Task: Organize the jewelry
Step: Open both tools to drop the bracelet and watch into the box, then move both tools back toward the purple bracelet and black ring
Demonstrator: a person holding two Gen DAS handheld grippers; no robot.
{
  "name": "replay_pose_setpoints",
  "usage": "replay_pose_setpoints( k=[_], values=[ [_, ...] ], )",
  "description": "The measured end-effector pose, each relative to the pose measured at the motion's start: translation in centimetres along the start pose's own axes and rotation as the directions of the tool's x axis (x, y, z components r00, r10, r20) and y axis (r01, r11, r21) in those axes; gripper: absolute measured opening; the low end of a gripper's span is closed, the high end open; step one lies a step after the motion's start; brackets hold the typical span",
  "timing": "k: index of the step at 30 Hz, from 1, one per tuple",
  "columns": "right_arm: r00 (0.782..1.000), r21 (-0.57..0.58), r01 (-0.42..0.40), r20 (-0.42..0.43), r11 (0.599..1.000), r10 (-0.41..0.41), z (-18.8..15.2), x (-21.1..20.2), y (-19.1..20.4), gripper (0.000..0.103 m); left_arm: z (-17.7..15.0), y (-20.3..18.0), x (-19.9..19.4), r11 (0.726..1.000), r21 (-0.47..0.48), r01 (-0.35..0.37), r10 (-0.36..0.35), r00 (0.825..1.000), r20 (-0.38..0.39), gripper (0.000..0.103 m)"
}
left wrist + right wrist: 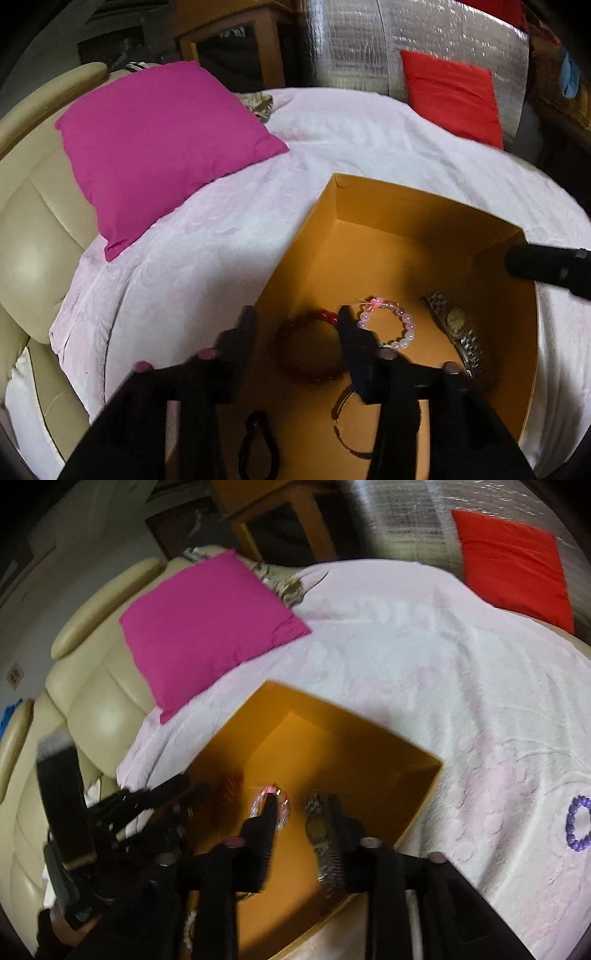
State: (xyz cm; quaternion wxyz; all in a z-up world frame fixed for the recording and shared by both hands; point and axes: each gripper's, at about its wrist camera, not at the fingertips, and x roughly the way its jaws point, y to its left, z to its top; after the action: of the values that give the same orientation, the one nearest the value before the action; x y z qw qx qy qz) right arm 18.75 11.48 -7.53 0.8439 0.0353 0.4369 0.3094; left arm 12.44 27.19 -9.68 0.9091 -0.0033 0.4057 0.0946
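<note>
An open orange box (417, 206) sits on the pink bedspread (207, 236). Inside lie a pale pink bead bracelet (400, 325), a dark red bead bracelet (295, 350), a metal watch (456, 328), a thin bangle (343, 435) and a black loop (258, 443). My left gripper (295, 317) is open and empty over the box's left wall. My right gripper (303, 801) is open and empty just above the box, over the pink bracelet (284, 808) and watch (317, 827). A purple bead bracelet (576, 827) lies on the bedspread to the right of the box.
A magenta pillow (159, 147) lies at the back left and a red pillow (454, 92) at the back right. A beige padded headboard (33, 236) runs along the left. A wooden cabinet (236, 40) and silver insulation sheet (369, 40) stand behind the bed.
</note>
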Motion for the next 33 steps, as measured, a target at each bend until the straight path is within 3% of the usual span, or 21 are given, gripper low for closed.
replay_pose_setpoints(
  k=[4, 9, 13, 26, 33],
  values=[
    [0.998, -0.001, 0.021, 0.065, 1.000, -0.021, 0.0, -2.6, -0.7, 0.049, -0.3, -0.3, -1.9, 0.999, 0.026, -0.040, 0.039, 0.999, 0.029, 0.056],
    [0.993, 0.006, 0.055, 0.107, 0.998, -0.055, -0.9, -6.3, -1.6, 0.050, -0.3, -1.8, -6.5, 0.997, 0.051, -0.054, 0.048, 0.992, 0.120, 0.069],
    [0.988, 0.014, 0.083, 0.126, 0.996, -0.084, -1.9, -9.3, -2.9, 0.053, 0.0, -4.0, -10.5, 0.996, 0.075, -0.045, 0.030, 0.981, 0.193, 0.075],
    [0.947, 0.065, 0.228, 0.218, 0.972, -0.236, -7.1, -21.1, -9.5, 0.063, 0.0, -11.9, -19.7, 0.979, 0.196, -0.048, -0.022, 0.939, 0.342, 0.081],
    [0.927, 0.175, 0.242, 0.250, 0.954, -0.280, -9.5, -25.3, -15.1, 0.066, 0.1, -16.7, -21.1, 0.962, 0.269, -0.043, -0.055, 0.936, 0.347, 0.083]
  ],
)
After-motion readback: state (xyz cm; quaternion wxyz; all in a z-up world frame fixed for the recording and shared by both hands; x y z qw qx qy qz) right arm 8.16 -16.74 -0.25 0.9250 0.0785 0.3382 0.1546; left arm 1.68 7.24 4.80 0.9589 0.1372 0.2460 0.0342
